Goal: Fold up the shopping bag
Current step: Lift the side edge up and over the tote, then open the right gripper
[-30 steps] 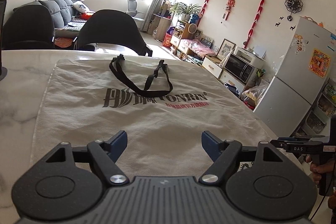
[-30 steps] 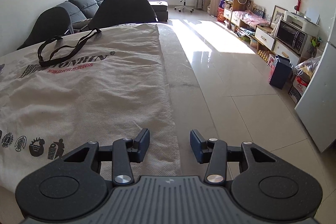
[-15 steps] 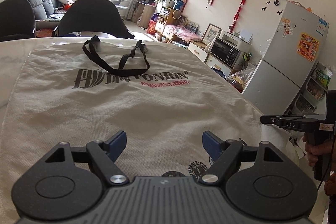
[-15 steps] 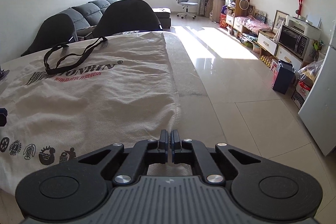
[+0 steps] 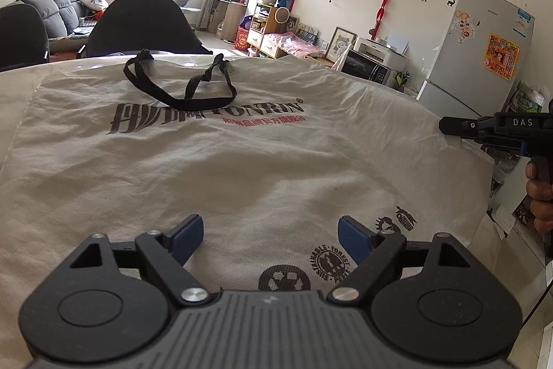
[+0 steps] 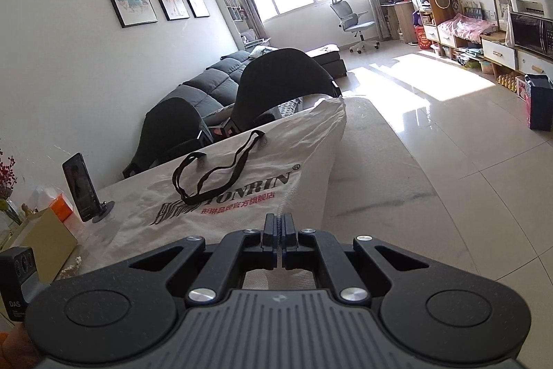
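Observation:
A large white shopping bag (image 5: 214, 161) with black handles (image 5: 179, 89) and dark print lies spread over the table. My left gripper (image 5: 269, 234) hovers open just above the bag's near end, nothing between its blue pads. In the right wrist view the right gripper (image 6: 278, 227) is shut on the bag's right edge, and the bag (image 6: 276, 168) rises in a lifted fold toward it. The left wrist view shows the right gripper (image 5: 449, 127) at the bag's right side, held by a hand (image 5: 539, 196).
Two black chairs (image 6: 276, 85) stand at the table's far edge. A phone on a stand (image 6: 83, 189), an orange box (image 6: 60, 208) and a yellow box (image 6: 41, 244) sit on the table left of the bag. Open tiled floor (image 6: 449, 161) lies to the right.
The right gripper closed on the bag's right edge and lifted it up and leftward, raising a fold. My left gripper moved forward over the bag's near end and stayed open.

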A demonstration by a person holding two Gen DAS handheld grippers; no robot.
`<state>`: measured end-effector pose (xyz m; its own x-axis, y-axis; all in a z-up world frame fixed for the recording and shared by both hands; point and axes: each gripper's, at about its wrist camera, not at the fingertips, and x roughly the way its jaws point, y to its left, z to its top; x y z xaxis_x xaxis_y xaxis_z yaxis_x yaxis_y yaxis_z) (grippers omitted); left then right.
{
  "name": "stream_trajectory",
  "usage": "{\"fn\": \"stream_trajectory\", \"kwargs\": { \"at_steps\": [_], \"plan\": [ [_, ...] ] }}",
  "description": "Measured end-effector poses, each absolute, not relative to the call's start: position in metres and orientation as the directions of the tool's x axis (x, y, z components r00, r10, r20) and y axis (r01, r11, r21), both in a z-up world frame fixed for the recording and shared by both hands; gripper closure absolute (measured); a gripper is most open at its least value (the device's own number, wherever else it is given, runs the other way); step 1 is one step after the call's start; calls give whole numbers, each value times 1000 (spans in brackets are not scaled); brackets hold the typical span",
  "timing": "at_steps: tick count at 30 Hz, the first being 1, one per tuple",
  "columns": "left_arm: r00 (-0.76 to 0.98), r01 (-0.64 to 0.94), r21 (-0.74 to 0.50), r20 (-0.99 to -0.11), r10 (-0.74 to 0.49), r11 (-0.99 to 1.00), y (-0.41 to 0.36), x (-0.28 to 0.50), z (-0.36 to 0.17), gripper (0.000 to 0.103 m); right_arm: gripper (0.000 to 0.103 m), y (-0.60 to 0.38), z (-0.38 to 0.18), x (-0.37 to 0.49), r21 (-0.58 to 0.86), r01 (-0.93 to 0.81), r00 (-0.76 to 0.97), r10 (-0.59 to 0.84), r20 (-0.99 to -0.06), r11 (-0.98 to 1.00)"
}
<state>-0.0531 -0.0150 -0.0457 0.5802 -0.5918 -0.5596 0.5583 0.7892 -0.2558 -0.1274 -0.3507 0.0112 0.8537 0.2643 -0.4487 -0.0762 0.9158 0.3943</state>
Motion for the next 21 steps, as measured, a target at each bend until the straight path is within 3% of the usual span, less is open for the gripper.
{"fn": "stream_trajectory", "kwargs": {
  "at_steps": [10, 21],
  "plan": [
    [564, 548, -319, -541, -623, 773, -9, -52, -43, 16, 101, -323, 21, -117, 468, -213, 808, 424, -409, 858],
    [438, 660, -501, -348, -829, 559, -2, -58, -18, 16, 101, -301, 22, -103, 555, -310, 729, 567, -382, 772]
  ]
}}
